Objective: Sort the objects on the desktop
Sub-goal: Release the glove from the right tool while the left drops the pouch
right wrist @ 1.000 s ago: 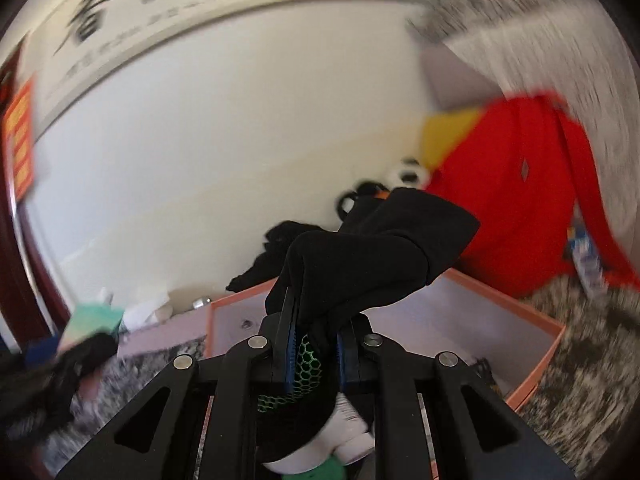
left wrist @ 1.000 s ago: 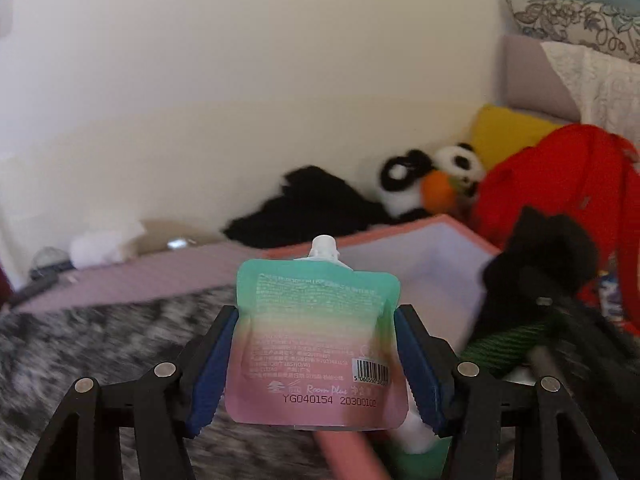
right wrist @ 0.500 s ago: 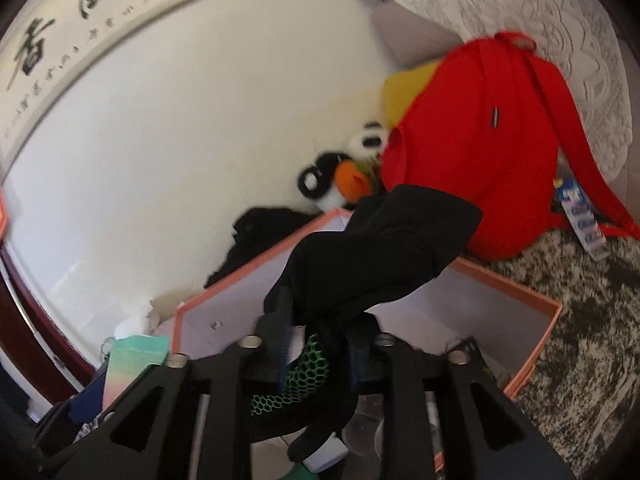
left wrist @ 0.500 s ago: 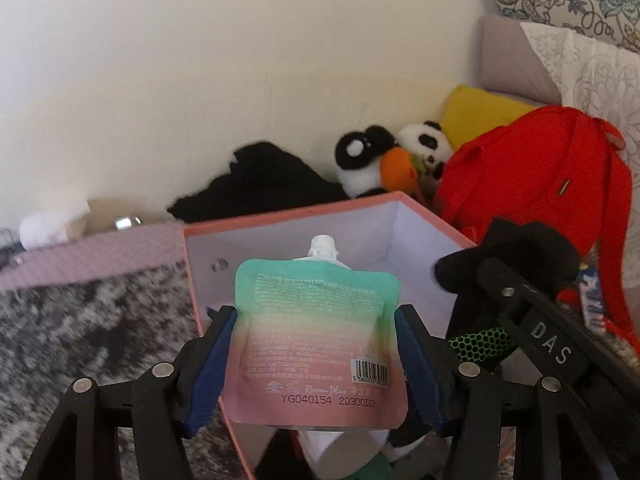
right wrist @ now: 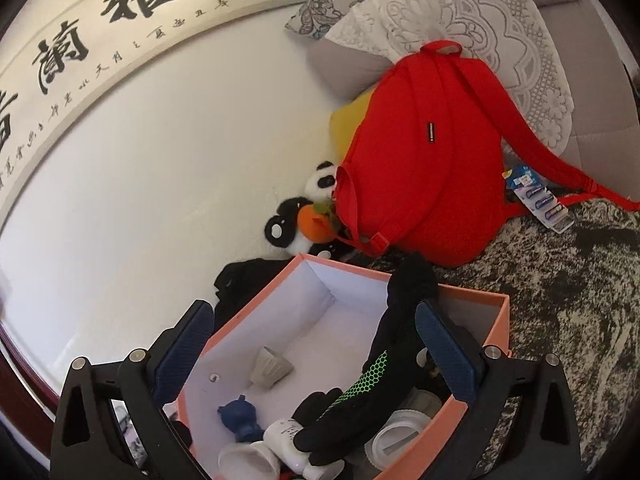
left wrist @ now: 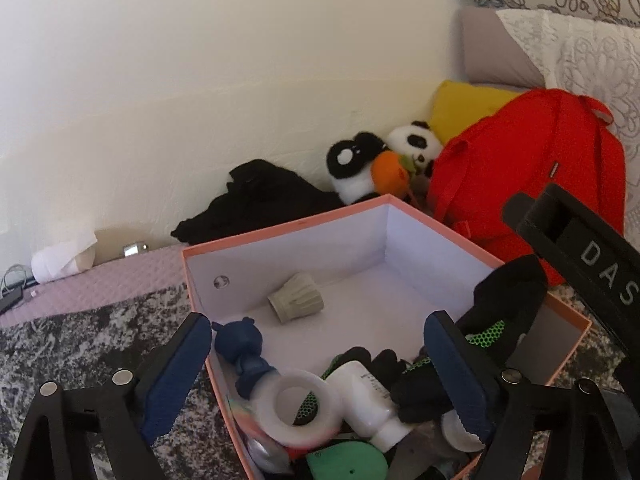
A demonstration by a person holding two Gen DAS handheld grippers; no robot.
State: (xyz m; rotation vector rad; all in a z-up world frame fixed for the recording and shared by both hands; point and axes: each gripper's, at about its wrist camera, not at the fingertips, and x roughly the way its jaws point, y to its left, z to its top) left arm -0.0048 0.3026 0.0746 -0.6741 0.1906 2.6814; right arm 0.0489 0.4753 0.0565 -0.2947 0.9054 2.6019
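A pink box with white inside walls sits on the speckled rug; it also shows in the right wrist view. Inside lie a blue bear figure, a grey ribbed cup, a white tape ring, a white bottle and a black-and-green glove. My left gripper is open and empty over the box's near side. My right gripper is open; the glove drapes into the box against its right finger. The pastel pouch is out of sight.
A red backpack leans behind the box, with a panda plush, black cloth and a yellow cushion along the wall. A blue blister pack lies on the rug to the right. A white roll lies at left.
Both grippers moved over the box and opened. The left let go of the pastel pouch, which is no longer visible. The right released the glove, which now hangs into the box.
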